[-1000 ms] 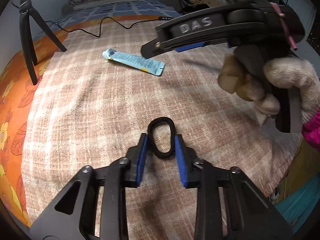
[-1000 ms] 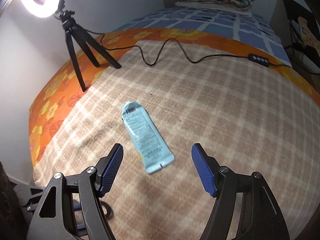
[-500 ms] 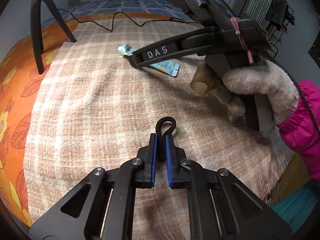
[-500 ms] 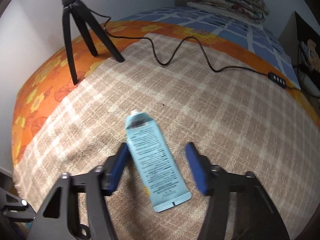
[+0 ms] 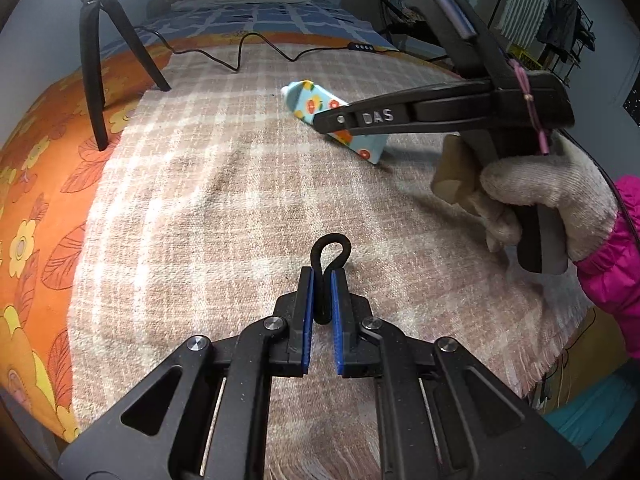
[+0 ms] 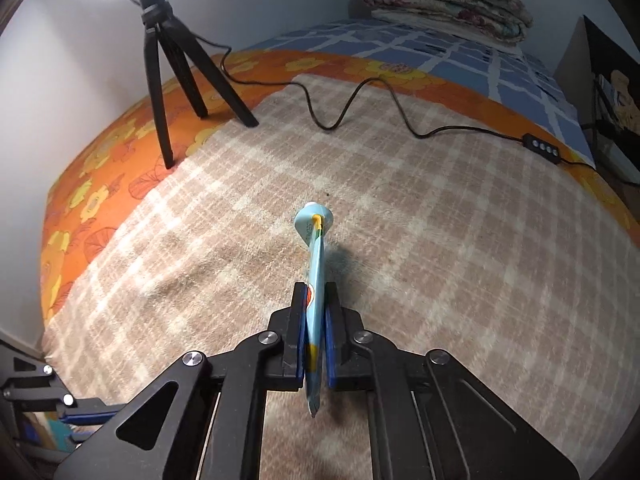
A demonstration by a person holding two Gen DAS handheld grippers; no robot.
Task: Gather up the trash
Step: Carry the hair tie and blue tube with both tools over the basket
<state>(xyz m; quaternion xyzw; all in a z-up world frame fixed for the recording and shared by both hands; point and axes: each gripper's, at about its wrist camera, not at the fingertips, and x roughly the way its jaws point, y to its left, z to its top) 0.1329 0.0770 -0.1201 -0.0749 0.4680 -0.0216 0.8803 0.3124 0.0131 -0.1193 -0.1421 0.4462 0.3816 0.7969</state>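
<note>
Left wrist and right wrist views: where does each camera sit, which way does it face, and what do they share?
Left wrist: behind the left gripper, facing along the bed; hair tie pinched, gloved right hand at right.
Right wrist: behind the right gripper, facing the tripod; blue tube clamped edge-up.
Shared: tube, tripod, cable, checked blanket.
</note>
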